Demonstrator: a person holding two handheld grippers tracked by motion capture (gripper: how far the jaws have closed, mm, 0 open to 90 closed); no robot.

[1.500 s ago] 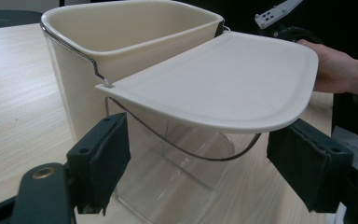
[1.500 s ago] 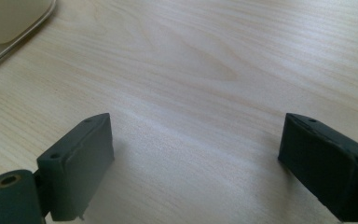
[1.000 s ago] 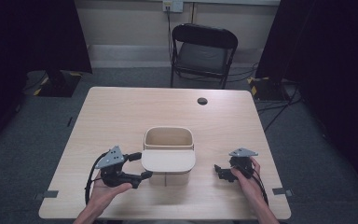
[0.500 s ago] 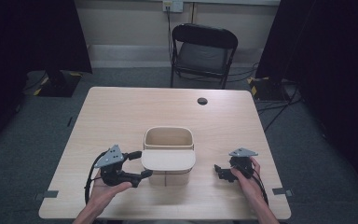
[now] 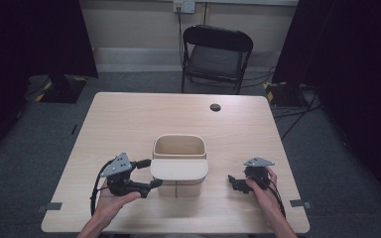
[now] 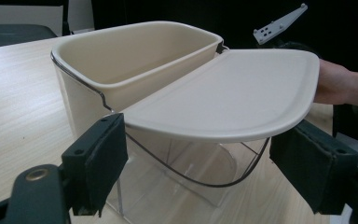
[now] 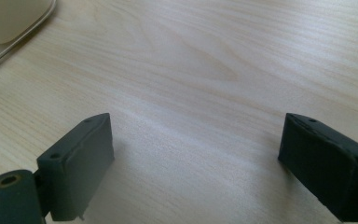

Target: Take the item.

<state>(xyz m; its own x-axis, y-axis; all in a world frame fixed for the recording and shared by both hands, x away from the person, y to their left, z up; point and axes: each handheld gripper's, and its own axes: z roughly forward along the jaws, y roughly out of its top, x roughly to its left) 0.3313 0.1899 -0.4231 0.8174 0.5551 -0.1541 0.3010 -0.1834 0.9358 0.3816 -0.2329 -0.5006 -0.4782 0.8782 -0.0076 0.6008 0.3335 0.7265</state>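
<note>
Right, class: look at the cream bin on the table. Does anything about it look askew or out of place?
Yes. The bin's flat lid is not over the opening: it juts out level from the near rim, leaving the bin open. The left gripper sits open beside the lid's edge; the right gripper is open, apart from the bin.

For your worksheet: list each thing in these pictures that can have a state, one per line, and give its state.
Cream plastic bin: upright, open.
Cream flat lid: swung out level, off the opening.
Left gripper: open, jaws either side of the lid's edge.
Right gripper: open, holding nothing.
Black folding chair: unfolded, unoccupied.
</note>
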